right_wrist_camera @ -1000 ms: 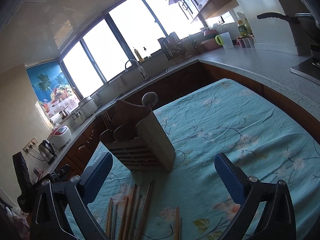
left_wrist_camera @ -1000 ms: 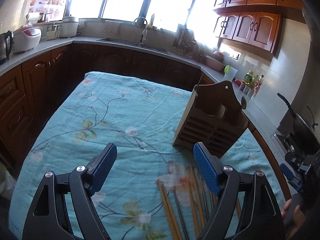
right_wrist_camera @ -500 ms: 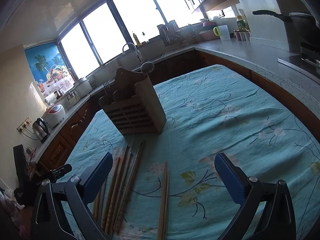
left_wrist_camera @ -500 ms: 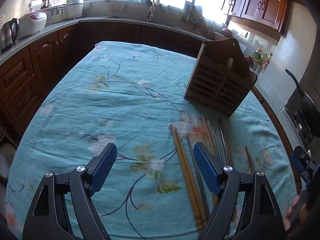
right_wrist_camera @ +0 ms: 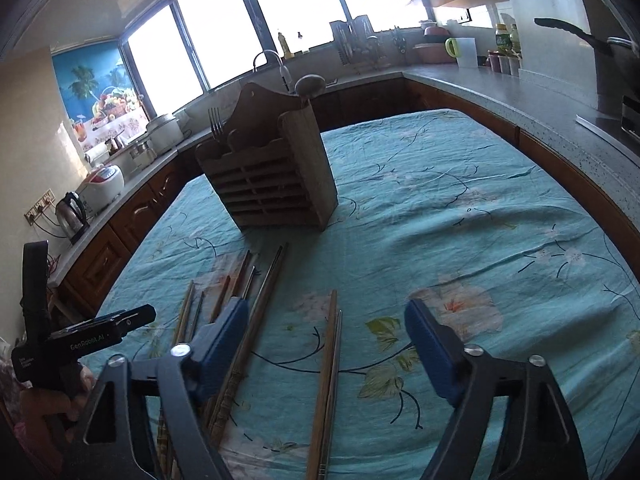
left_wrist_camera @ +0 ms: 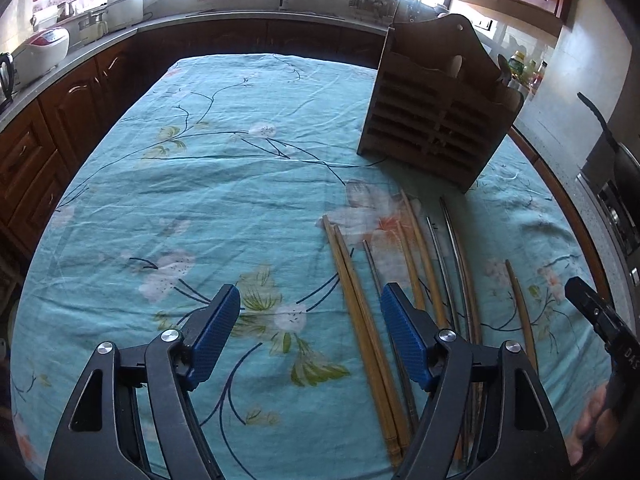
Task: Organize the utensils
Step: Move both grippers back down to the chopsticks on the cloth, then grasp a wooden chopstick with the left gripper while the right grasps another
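Observation:
A slatted wooden utensil holder (left_wrist_camera: 434, 120) stands on the teal floral tablecloth (left_wrist_camera: 224, 184); in the right wrist view the holder (right_wrist_camera: 276, 184) has a fork and a spoon in it. Several wooden and metal chopsticks (left_wrist_camera: 360, 320) lie side by side in front of it. My left gripper (left_wrist_camera: 310, 336) is open and empty, low over the cloth, with a wooden pair between its fingers. My right gripper (right_wrist_camera: 326, 348) is open and empty, with another chopstick pair (right_wrist_camera: 328, 380) between its fingers and the main bundle (right_wrist_camera: 244, 312) under its left finger.
Dark wood cabinets and a grey counter (right_wrist_camera: 540, 96) ring the table. A rice cooker (left_wrist_camera: 44, 46), kettle (right_wrist_camera: 72, 212), sink tap (right_wrist_camera: 276, 60) and a pan (left_wrist_camera: 616, 152) stand on the counters. The other handheld gripper body (right_wrist_camera: 84, 336) shows at left.
Both grippers have dropped and tilted down toward the table; the chopsticks now lie between and beside the fingers. The holder looks farther off. Both stay open.

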{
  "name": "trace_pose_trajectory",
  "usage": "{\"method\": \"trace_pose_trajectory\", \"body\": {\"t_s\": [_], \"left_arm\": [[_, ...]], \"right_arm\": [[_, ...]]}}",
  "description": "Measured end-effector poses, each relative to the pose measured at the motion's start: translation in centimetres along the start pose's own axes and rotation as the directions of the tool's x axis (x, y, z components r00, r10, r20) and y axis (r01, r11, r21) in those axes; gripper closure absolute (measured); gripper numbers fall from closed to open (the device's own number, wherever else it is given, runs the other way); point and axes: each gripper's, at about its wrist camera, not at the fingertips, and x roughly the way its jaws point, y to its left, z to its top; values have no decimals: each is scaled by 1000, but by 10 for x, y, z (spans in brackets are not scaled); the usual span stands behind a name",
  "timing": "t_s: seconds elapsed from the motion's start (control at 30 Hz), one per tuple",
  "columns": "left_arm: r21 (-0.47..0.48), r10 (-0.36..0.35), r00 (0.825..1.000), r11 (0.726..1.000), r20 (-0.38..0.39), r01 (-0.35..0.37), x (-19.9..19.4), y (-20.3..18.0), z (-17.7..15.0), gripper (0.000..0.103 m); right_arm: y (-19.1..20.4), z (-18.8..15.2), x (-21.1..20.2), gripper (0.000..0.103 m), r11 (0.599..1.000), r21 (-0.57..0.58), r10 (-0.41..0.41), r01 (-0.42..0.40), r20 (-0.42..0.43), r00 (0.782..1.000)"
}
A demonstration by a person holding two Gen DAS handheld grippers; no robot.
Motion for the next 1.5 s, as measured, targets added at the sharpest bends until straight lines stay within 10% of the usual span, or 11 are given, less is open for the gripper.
{"method": "trace_pose_trajectory", "body": {"t_s": [0.13,1.0,1.23,1.5], "left_arm": [[6,10,999,1000,-37,-9,15,-2,3,43],[122,66,997,991,-44,-60,48,-14,25,56],[177,39,999,984,-26,-34,53,-26,29,92],[106,-67,997,992,-35,70,33,-11,25,98]], "right_arm": [[5,-2,16,57,1000,-20,2,-3,-51,999],[7,7,69,77,996,-84,-36,21,-180,983],[17,14,84,96,978,-193,-118,82,-186,975],[13,19,67,98,996,-94,-10,-5,-164,986]]}}
